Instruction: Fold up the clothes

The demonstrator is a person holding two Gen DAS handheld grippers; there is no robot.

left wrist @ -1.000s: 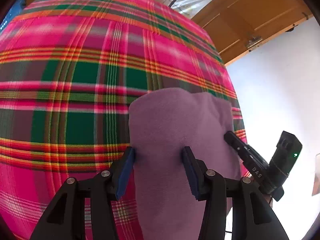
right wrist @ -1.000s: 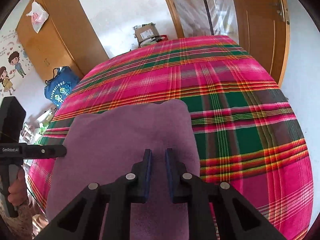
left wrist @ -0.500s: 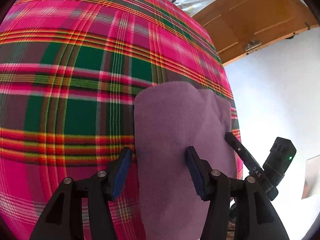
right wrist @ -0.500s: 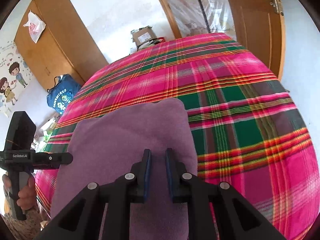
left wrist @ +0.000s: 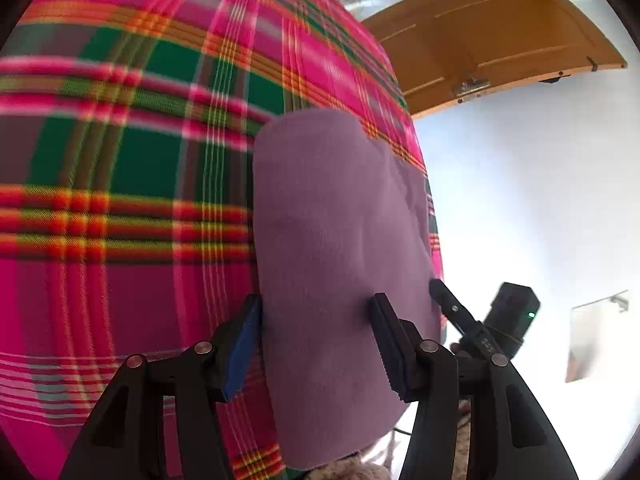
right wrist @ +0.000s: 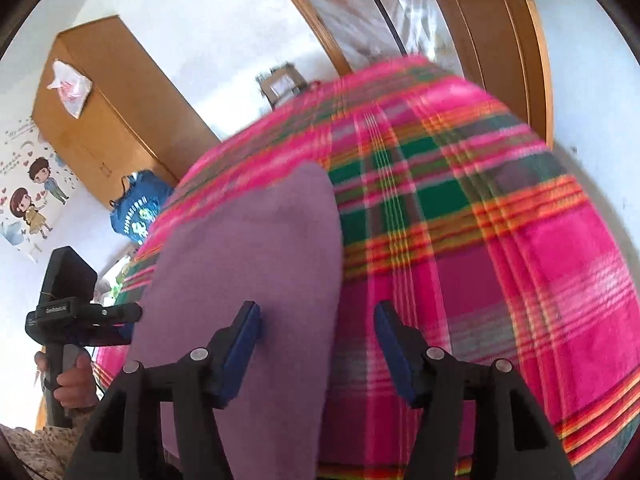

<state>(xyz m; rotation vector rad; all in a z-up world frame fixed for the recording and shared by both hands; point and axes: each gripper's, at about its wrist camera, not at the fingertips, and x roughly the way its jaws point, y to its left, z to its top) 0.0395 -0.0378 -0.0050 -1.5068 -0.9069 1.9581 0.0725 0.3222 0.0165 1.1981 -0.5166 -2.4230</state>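
The left gripper (left wrist: 316, 344) has its jaws spread wide, with the near part of the folded purple garment (left wrist: 336, 264) lying between the two blue pads. The left pad sits right at the garment's left edge, the right pad over the cloth further right; neither visibly squeezes the fabric, which lies flat between them.

The right gripper (right wrist: 316, 344) is opening its jaws. The right edge of the purple garment (right wrist: 248, 264) runs between them: the left pad is over the cloth, the right pad over the bare bedspread, and nothing is pinched.

The garment itself lies flat on the bed (left wrist: 120, 160), near the bed's close edge, folded into a long narrow shape running away from both cameras, with a rounded far end. In the left wrist view a second layer shows along its right side as a soft ridge.

The bed is covered by a pink, green and orange plaid spread (right wrist: 500, 240). In the right wrist view the left gripper appears at the left edge, held by a hand (right wrist: 72, 384) around its handle. Beyond the bed stand a wooden wardrobe (right wrist: 108, 120) with a plastic bag (right wrist: 70, 88) hanging on it, a blue bag (right wrist: 138, 208) on the floor, cartoon wall stickers (right wrist: 30, 200) and a wooden door (right wrist: 492, 32).
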